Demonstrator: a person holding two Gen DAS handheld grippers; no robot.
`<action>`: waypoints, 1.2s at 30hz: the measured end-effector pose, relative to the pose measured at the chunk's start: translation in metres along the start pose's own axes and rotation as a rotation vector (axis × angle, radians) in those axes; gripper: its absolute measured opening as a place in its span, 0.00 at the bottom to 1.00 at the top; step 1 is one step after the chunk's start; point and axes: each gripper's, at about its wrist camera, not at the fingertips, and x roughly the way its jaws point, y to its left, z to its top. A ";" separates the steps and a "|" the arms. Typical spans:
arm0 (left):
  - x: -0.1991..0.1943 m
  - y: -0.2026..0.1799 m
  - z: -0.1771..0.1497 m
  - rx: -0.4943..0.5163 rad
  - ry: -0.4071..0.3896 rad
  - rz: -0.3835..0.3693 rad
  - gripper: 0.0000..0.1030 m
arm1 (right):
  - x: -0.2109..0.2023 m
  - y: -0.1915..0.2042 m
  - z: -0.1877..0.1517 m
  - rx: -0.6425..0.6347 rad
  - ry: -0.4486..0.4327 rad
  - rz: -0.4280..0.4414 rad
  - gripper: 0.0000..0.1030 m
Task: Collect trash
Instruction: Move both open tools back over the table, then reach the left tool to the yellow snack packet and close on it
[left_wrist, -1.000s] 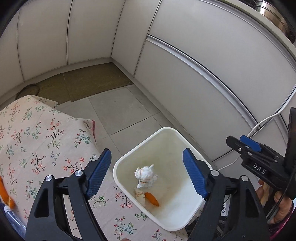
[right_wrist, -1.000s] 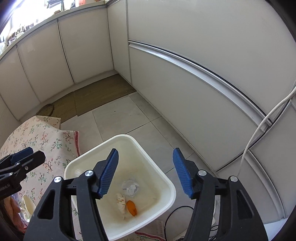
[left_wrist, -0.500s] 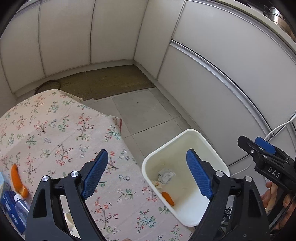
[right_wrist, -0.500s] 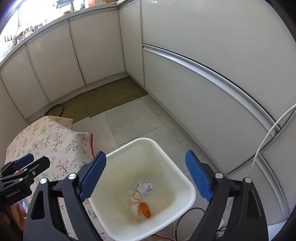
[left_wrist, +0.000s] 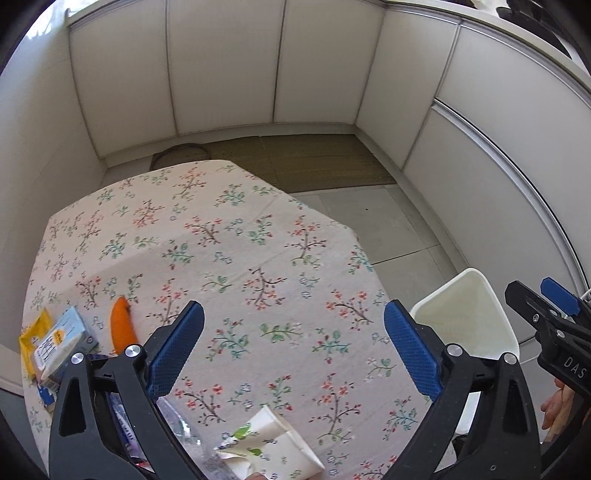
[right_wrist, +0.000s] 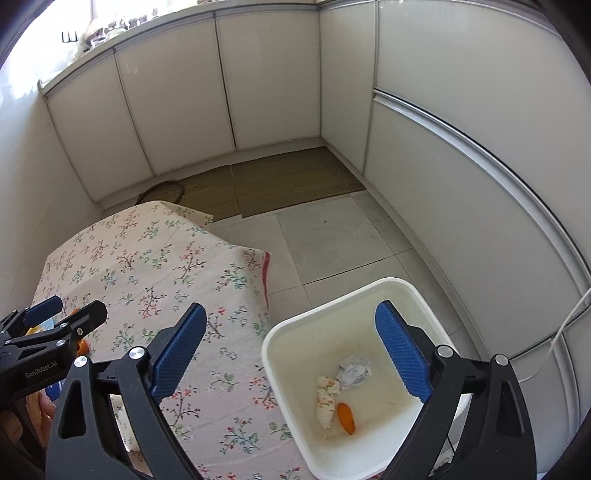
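L gripper (left_wrist: 291, 354) fingers opening, empty, nearer the table (left_wrist: 207, 236) trash: crumpled paper cup (left_wrist: 273, 439) just below them; R gripper (right_wrist: 291, 350) fingers opening, empty, over bin (right_wrist: 373, 295).

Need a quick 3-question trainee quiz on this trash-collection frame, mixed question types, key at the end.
1. True or false: the white bin stands on the floor beside the table with the floral cloth.
2. Which item lies in the bin? A) crumpled paper B) a glass bottle C) a spoon
3. Fill in: the orange piece left on the table lies beside a blue and a ____ packet.

Key
1. True.
2. A; an orange scrap and a cream wad lie with it.
3. Yellow, next to the blue packet.
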 end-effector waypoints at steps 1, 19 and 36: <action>-0.001 0.009 -0.001 -0.015 0.002 0.009 0.91 | 0.001 0.008 0.000 -0.010 0.004 0.008 0.87; -0.019 0.181 -0.020 -0.258 0.041 0.190 0.91 | 0.033 0.126 -0.021 -0.211 0.113 0.122 0.89; -0.016 0.346 -0.077 -0.646 0.126 0.483 0.91 | 0.051 0.189 -0.043 -0.306 0.160 0.166 0.89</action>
